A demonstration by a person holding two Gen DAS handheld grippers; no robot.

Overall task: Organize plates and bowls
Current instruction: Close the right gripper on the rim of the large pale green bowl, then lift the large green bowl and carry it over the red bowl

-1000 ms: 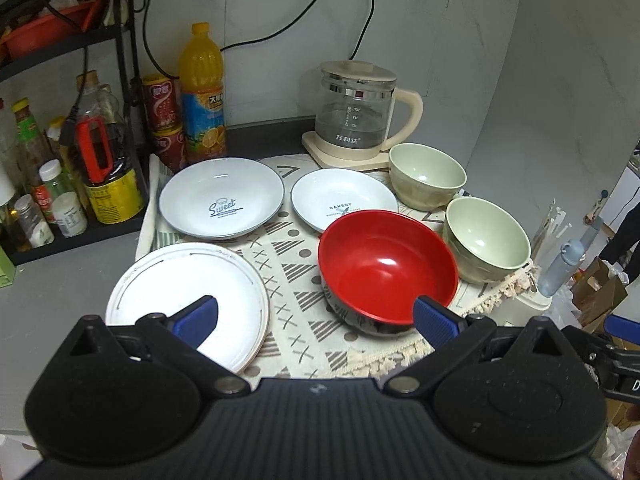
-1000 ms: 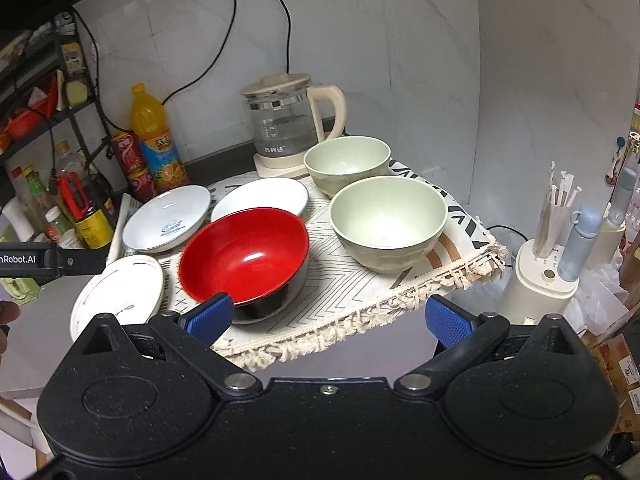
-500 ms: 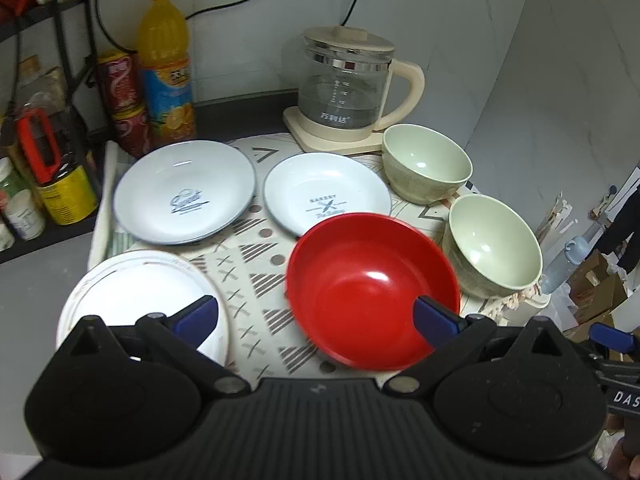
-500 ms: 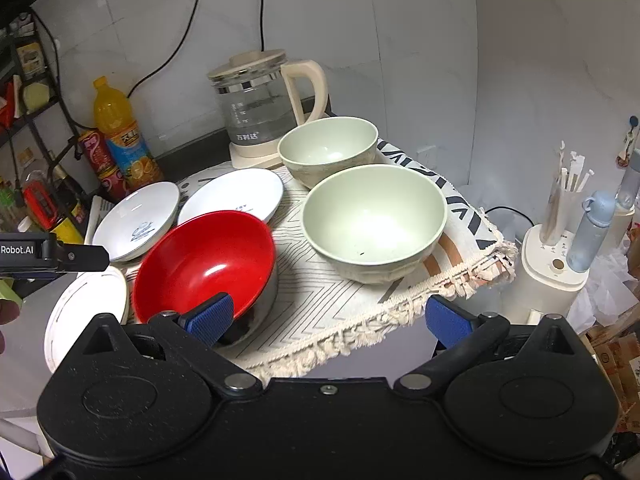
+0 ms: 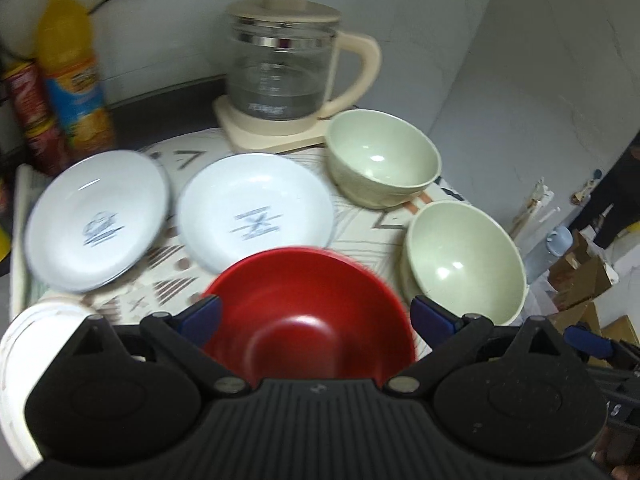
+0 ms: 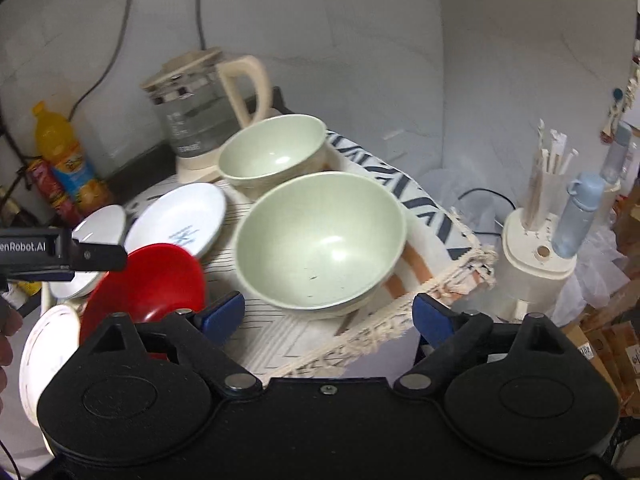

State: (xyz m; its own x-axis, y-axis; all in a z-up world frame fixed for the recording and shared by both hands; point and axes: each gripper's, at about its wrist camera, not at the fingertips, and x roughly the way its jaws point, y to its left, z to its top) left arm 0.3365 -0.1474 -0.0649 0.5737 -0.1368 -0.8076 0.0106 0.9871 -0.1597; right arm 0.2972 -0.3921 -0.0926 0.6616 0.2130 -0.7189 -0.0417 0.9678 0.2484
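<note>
A red bowl (image 5: 312, 312) sits at the front of the patterned cloth (image 5: 360, 232), right under my open, empty left gripper (image 5: 316, 318). Two pale green bowls stand to its right, one near (image 5: 464, 260) and one farther back (image 5: 384, 156). Two white plates (image 5: 256, 208) (image 5: 96, 220) lie behind the red bowl, and a third white plate (image 5: 24, 344) lies at the front left. My right gripper (image 6: 328, 314) is open and empty, just in front of the near green bowl (image 6: 320, 240). The red bowl (image 6: 148, 284) shows to its left.
A glass kettle (image 5: 280, 68) stands at the back by the wall. An orange drink bottle (image 5: 72, 72) and red cans (image 5: 32, 112) stand at the back left. Off the cloth's right edge are a white holder with sticks (image 6: 536, 248) and a blue bottle (image 6: 576, 216).
Both grippers moved forward and closer to the dishes. The left one now hangs over the red bowl; the right one has closed in on the near green bowl. Both stay open.
</note>
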